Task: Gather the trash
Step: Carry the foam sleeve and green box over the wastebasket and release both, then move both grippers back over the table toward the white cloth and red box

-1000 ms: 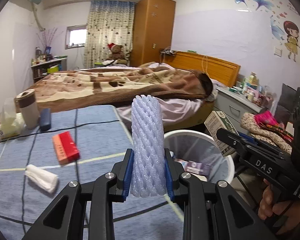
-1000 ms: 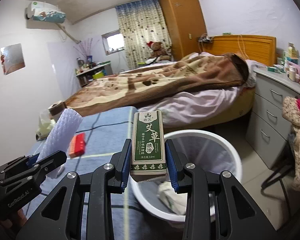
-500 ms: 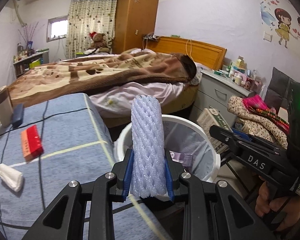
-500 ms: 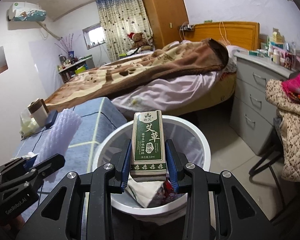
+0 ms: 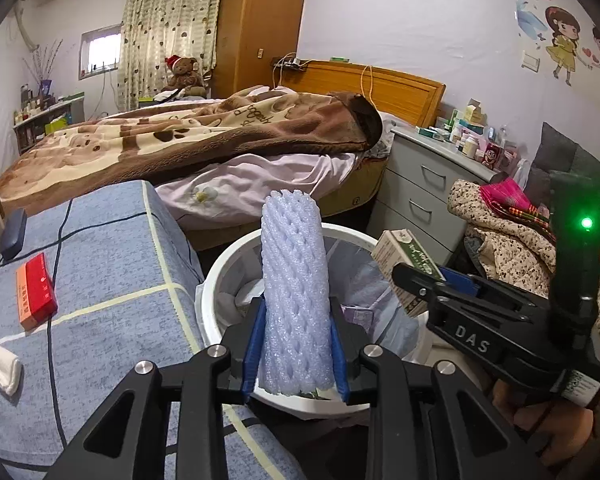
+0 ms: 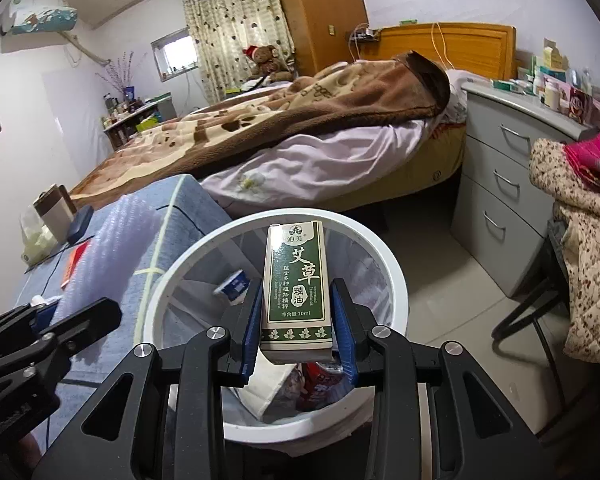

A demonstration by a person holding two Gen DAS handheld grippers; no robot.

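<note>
right wrist: paper, wrappers in white bin (image 6: 396,276)

We see a home bedroom: a blanketed bed (image 5: 204,136), wardrobe (image 5: 260,20), bedside drawers (image 5: 424,184), curtained window (image 5: 100,50).

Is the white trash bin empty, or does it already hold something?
Not empty. The right wrist view looks into the white trash bin: crumpled paper, a red wrapper and a small white-and-blue container lie inside.
</note>
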